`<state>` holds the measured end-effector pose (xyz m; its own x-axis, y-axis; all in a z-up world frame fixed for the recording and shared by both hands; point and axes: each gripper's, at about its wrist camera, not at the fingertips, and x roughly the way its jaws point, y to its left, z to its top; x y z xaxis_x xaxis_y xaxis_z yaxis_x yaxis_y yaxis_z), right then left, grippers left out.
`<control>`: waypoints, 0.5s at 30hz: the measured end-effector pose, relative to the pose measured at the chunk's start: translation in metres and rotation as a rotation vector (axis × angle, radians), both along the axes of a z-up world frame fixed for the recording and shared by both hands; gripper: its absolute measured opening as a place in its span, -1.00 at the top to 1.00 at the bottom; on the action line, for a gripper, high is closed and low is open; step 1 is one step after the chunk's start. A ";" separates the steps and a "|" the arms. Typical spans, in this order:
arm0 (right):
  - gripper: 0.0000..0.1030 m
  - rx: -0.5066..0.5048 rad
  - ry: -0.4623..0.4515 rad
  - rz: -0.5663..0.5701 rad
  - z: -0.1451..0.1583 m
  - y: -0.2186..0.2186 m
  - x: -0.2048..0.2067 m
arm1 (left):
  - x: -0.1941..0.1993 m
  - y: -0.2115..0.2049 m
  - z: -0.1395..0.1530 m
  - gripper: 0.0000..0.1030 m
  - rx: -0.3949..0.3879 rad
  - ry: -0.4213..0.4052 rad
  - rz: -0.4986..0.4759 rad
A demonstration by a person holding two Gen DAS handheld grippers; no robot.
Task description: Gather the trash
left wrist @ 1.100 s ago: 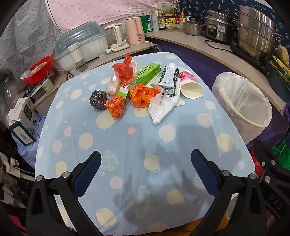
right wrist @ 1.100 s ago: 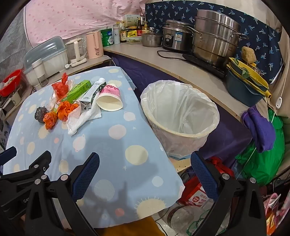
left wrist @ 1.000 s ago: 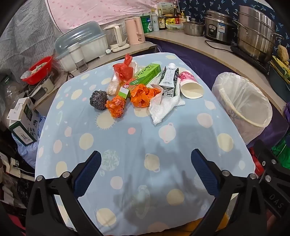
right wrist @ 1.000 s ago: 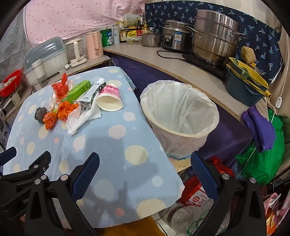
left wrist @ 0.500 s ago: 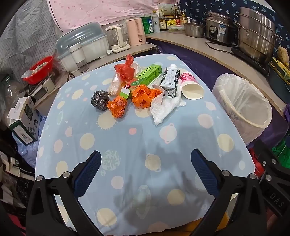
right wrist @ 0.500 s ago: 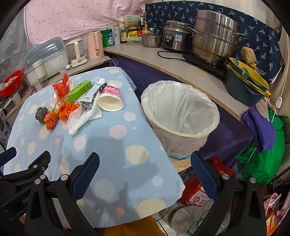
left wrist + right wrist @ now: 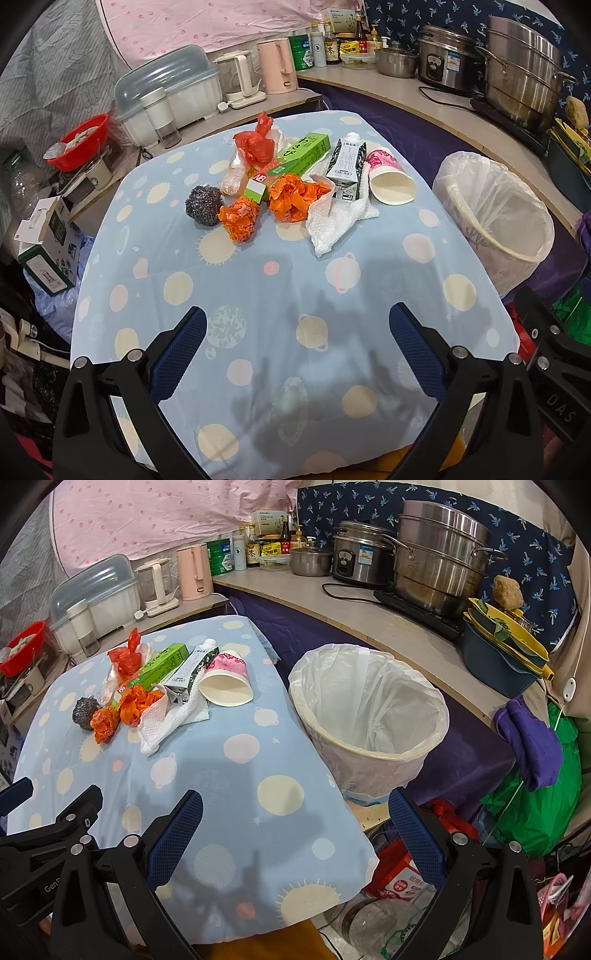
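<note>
Trash lies in a cluster on the far half of the blue spotted table (image 7: 280, 280): a steel scrubber (image 7: 203, 205), orange wrappers (image 7: 295, 199), a red bag (image 7: 255, 146), a green box (image 7: 295, 158), a grey carton (image 7: 347, 160), a white tissue (image 7: 336, 221) and a pink paper cup (image 7: 389, 181) on its side. A white-lined bin (image 7: 369, 709) stands right of the table. My left gripper (image 7: 297, 347) is open and empty over the near table edge. My right gripper (image 7: 295, 830) is open and empty over the table's near right corner, short of the bin.
A counter (image 7: 369, 616) with steel pots (image 7: 436, 561), a rice cooker and bottles runs behind the bin. Kettles and a covered dish rack (image 7: 166, 99) stand beyond the table. A box (image 7: 48, 243) and a red bowl sit at the left; bags lie on the floor at the right.
Both views have crept slightly forward; the trash sits a little nearer. Nothing on the table has moved and both grippers stay open.
</note>
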<state>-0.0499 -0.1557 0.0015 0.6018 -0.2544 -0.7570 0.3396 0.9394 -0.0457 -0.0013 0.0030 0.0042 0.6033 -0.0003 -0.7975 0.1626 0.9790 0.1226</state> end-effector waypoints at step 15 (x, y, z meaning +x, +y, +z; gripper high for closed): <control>-0.87 0.002 0.002 0.002 -0.002 0.000 0.004 | 0.002 0.001 -0.001 -0.84 0.001 0.000 0.004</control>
